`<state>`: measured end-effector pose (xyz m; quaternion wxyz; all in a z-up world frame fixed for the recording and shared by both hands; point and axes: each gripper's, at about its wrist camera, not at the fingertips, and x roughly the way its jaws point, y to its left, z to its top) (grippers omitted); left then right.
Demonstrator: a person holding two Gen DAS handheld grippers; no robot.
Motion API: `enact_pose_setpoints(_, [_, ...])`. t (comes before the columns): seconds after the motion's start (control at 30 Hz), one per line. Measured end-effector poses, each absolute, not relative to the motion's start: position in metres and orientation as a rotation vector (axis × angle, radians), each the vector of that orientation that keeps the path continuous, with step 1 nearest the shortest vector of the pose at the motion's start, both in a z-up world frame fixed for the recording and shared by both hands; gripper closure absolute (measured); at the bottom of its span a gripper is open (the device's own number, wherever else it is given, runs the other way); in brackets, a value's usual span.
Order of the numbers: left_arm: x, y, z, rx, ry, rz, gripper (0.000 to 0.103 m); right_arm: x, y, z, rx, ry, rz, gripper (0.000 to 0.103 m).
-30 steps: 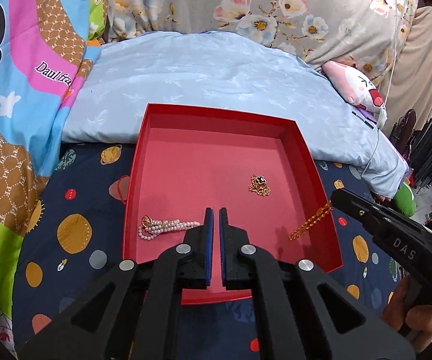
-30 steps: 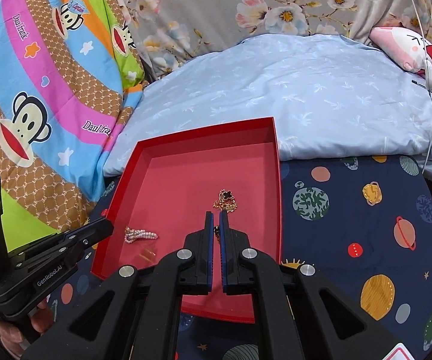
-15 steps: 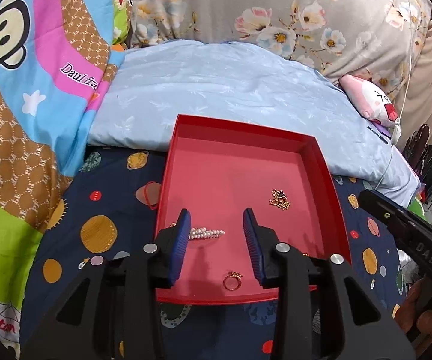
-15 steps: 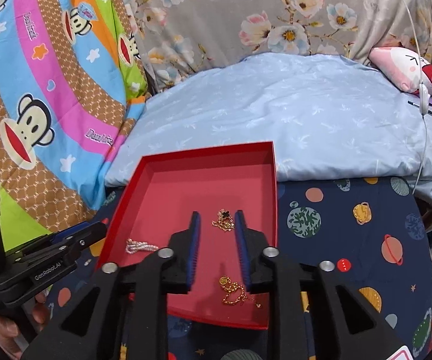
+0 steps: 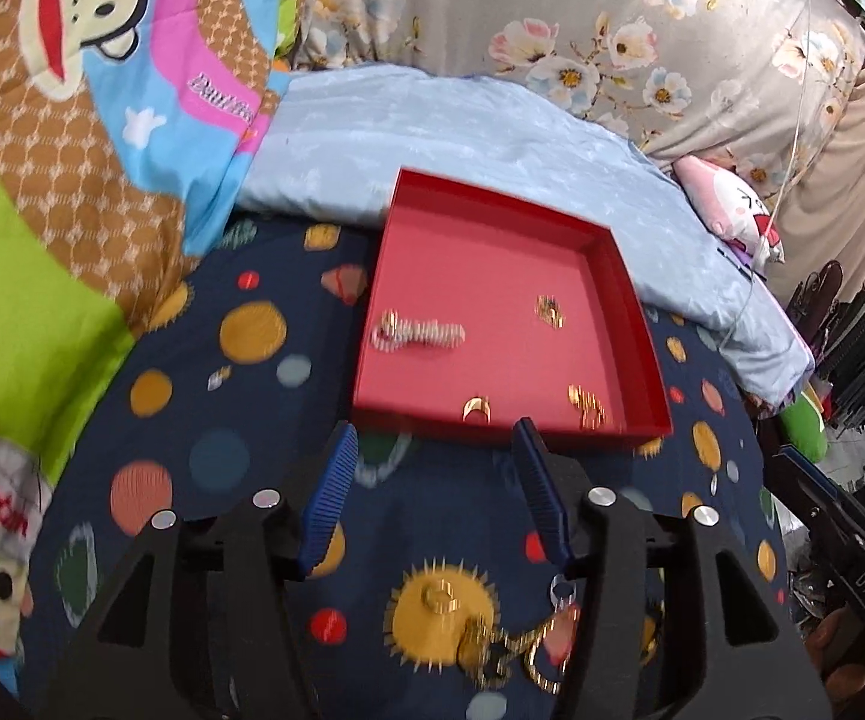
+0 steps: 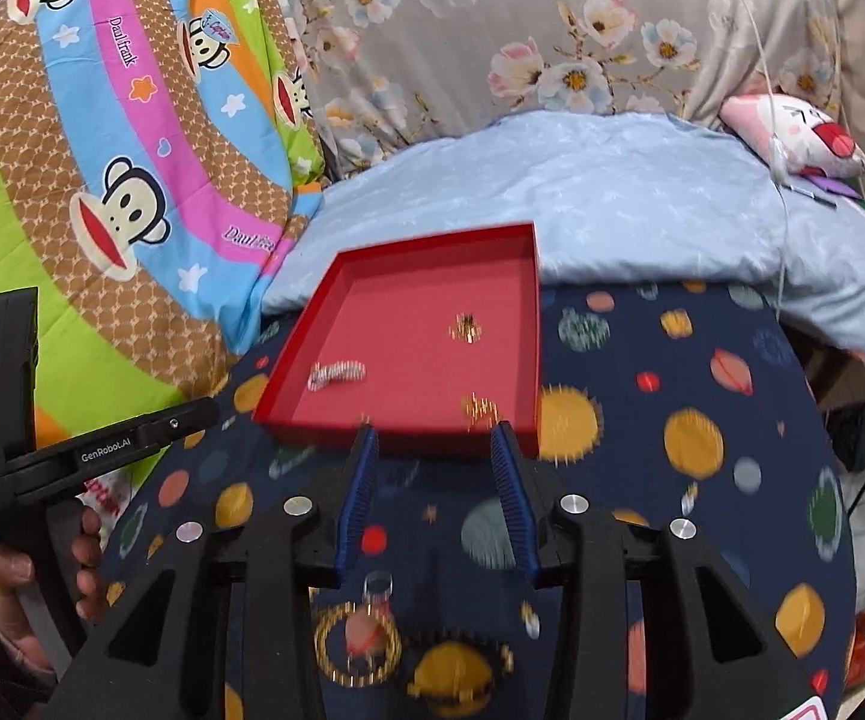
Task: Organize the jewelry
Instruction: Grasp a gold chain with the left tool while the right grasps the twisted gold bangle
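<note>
My left hand-held gripper (image 5: 432,498) and right hand-held gripper (image 6: 435,495) have just been opening with nothing between them, over the planet bedsheet (image 5: 204,396), and the pearl bracelet (image 5: 420,333) lies inside the red tray (image 5: 636,324).

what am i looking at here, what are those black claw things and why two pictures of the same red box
Those black claws are two hand-held grippers, one in each of a person's hands, each with a fisheye camera looking along its blue-padded fingers. So one picture is from the left gripper, the other from the right gripper.

Both look at a shallow red cardboard tray on a dark blue planet-print bedsheet. In the tray lie a white pearl bracelet, a small gold ring, a gold chain and a gold piece with a dark stone. More gold jewellery lies blurred on the sheet nearer the cameras.

Both sets of fingers have just been opening and hold nothing.
</note>
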<state>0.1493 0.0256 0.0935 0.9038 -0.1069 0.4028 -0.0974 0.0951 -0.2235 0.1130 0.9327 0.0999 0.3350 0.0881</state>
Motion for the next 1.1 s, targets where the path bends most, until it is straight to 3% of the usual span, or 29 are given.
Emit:
enact_pose_setpoints(0.47, [0.079, -0.003, 0.029, -0.145, 0.974, -0.239, 0.052, 0.022, -0.229, 0.059, 0.243, 0.826, 0.153, 0.064])
enact_pose_setpoints(0.67, [0.076, -0.015, 0.012, -0.103, 1.001, -0.232, 0.066, 0.013, -0.219, 0.051, 0.233, 0.849, 0.173, 0.064])
enact_pose_setpoints(0.77, [0.077, -0.015, 0.009, -0.118, 0.997, -0.231, 0.067, 0.011, -0.213, 0.049, 0.222, 0.854, 0.185, 0.064])
enact_pose_setpoints(0.83, [0.078, -0.016, 0.01, -0.123, 0.995, -0.241, 0.072, 0.011, -0.209, 0.046, 0.22, 0.863, 0.195, 0.064])
enact_pose_setpoints(0.9, [0.079, -0.018, 0.01, -0.127, 0.994, -0.26, 0.086, 0.01, -0.206, 0.045, 0.218, 0.869, 0.201, 0.064])
enact_pose_setpoints(1.0, [0.079, -0.021, 0.012, -0.114, 0.989, -0.265, 0.094, 0.011, -0.202, 0.043, 0.217, 0.88, 0.211, 0.064])
enact_pose_setpoints(1.1, [0.078, -0.02, 0.012, -0.13, 0.993, -0.279, 0.096, 0.013, -0.199, 0.042, 0.214, 0.885, 0.218, 0.064])
